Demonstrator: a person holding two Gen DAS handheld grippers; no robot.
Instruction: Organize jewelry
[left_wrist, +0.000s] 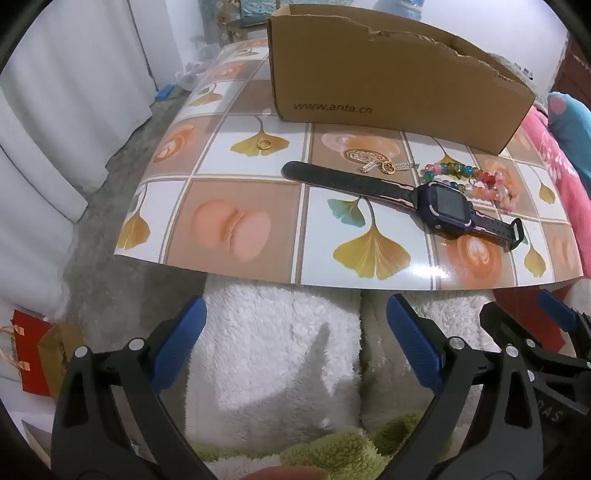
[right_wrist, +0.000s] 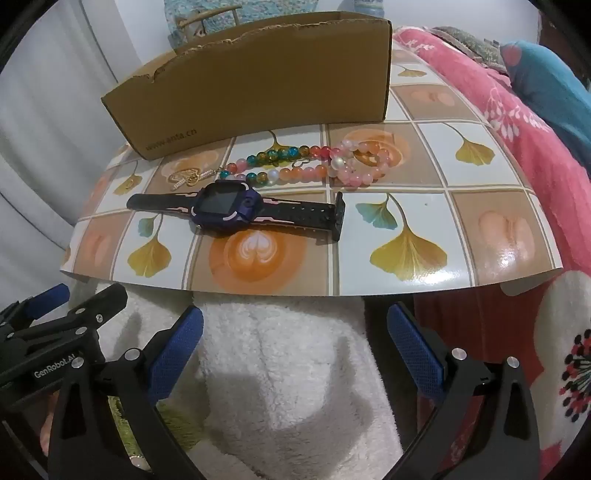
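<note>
While nothing sits in the cardboard box (left_wrist: 388, 85) yet, all the jewelry lies loose on the table (left_wrist: 243, 206).
Left view: my left gripper (left_wrist: 295, 347) gapes empty; ring (left_wrist: 265, 144), pendant (left_wrist: 373, 162), smartwatch (left_wrist: 443, 206) unsorted. Right view: my right gripper (right_wrist: 295, 343) gapes empty; bead bracelets (right_wrist: 325, 162) beside the watch.

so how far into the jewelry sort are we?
Nothing looks done. Left gripper and right gripper are open and empty, short of the table. Still lying in front of the brown cardboard box: gold ring, purple smartwatch, gold pendant chain, coloured bead bracelets.
</note>
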